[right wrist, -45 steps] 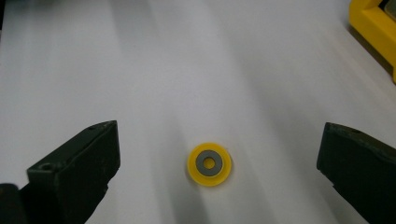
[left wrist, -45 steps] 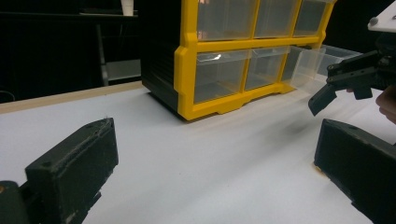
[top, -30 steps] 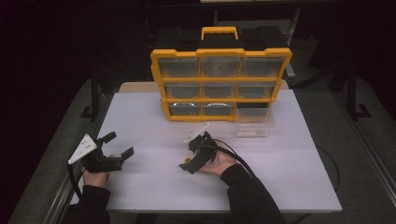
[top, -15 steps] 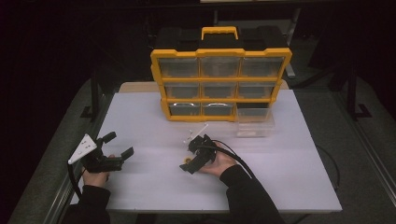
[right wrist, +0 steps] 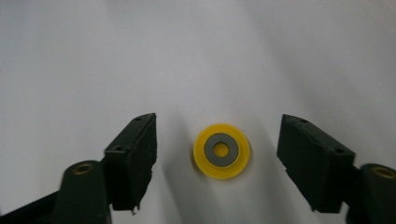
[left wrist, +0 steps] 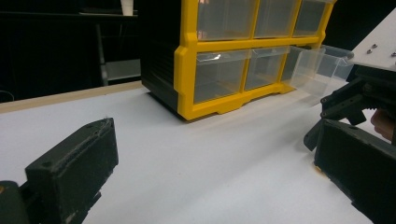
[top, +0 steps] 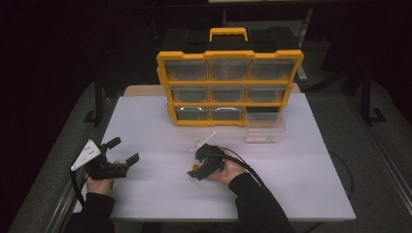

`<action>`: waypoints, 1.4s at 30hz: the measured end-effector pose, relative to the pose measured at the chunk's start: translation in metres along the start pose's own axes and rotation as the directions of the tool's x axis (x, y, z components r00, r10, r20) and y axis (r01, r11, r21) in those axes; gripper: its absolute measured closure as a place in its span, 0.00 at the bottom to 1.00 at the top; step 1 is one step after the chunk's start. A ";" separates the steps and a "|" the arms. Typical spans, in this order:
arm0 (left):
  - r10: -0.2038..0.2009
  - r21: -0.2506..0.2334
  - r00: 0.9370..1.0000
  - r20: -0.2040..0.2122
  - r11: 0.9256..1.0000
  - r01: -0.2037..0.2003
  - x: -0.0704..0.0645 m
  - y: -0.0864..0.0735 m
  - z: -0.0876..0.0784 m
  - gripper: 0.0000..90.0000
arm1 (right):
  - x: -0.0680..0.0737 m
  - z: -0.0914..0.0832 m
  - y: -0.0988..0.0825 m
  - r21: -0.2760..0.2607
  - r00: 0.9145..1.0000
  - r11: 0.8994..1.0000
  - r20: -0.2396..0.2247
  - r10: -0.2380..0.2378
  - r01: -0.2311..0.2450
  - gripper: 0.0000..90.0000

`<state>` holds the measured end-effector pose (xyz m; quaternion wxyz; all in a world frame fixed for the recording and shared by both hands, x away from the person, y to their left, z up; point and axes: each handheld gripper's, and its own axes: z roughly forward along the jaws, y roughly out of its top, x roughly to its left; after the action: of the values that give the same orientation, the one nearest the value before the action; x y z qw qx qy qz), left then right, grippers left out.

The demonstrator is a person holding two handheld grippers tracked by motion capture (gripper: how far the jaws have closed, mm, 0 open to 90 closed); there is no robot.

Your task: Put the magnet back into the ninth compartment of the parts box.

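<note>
One yellow wheel (right wrist: 222,150) with a grey hub lies flat on the white table (top: 301,184), between the fingers of the right gripper (right wrist: 219,161), which have just been closing yet stand clear of it on both sides. The left gripper (top: 125,151) rests near the table's left edge, fingers spread apart and holding nothing. Behind stands a yellow drawer cabinet (top: 228,87), one clear drawer (top: 265,127) pulled out.

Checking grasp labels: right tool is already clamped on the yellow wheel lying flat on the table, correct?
Not clamped. In the right gripper view the yellow wheel lies flat on the table between the right tool's jaws, which have just been closing, but there is a clear gap on each side and neither pad touches it. The rest holds.
</note>
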<state>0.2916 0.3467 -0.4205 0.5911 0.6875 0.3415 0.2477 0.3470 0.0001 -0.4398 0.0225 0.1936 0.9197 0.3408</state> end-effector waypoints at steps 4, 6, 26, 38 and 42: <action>0.000 0.000 1.000 0.000 1.000 0.000 0.000 0.000 0.000 0.00 | 0.000 0.000 -0.001 0.004 1.000 1.000 0.003 0.007 -0.007 0.40; 0.000 0.000 1.000 0.000 1.000 0.000 0.000 0.000 0.000 0.00 | 0.000 0.000 -0.001 0.003 1.000 1.000 0.010 0.002 -0.002 0.44; -0.001 -0.001 1.000 -0.002 1.000 0.001 0.000 0.000 0.000 0.00 | 0.007 0.002 -0.001 0.016 0.997 0.999 0.061 -0.042 0.041 0.67; 0.000 0.000 1.000 -0.001 1.000 0.000 0.000 0.000 0.000 0.00 | 0.007 -0.007 0.000 -0.006 0.998 1.000 0.058 -0.021 0.022 0.68; -0.001 0.000 1.000 -0.001 1.000 0.001 0.000 0.000 0.000 0.00 | 0.006 -0.011 0.001 -0.022 0.999 1.000 0.052 -0.008 0.009 0.68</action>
<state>0.2918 0.3469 -0.4206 0.5912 0.6872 0.3419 0.2478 0.3399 -0.0042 -0.4301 0.0498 0.1980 0.9157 0.3460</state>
